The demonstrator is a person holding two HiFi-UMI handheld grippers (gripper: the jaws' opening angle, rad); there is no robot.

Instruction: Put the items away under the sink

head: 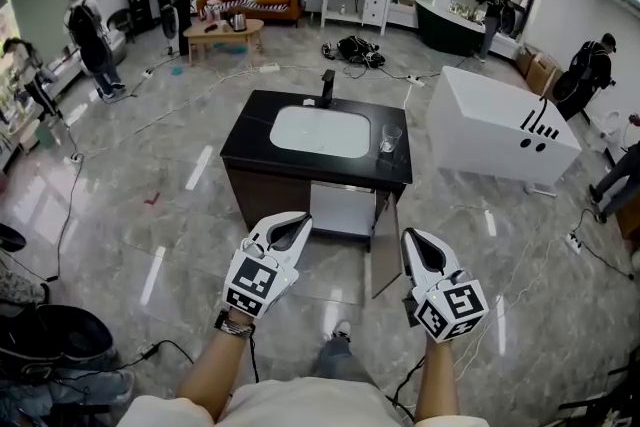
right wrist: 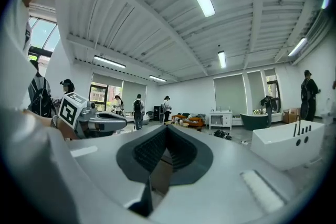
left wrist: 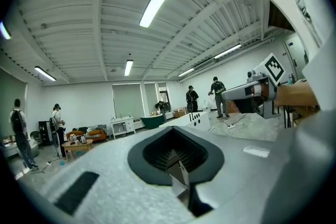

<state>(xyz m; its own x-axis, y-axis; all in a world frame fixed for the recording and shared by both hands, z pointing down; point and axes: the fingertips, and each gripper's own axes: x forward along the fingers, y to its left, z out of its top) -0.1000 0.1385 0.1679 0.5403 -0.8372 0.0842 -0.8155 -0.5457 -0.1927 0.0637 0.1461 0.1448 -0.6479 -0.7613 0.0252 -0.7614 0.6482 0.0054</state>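
Facing the open sink cabinet [head: 265, 195], you held left hand-held gripper [head: 290, 227] and right hand-held gripper [head: 418, 240] closed on nothing; the glass [head: 390, 139] stood on the worktop's [head: 250, 130] right, probably your next pickup.

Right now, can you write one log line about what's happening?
left gripper: shut, empty | right gripper: shut, empty | glass: on counter beside sink | cabinet door: open

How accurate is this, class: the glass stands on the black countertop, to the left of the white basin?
Wrong side. The glass stands on the black countertop, to the right of the white basin, as the head view shows.
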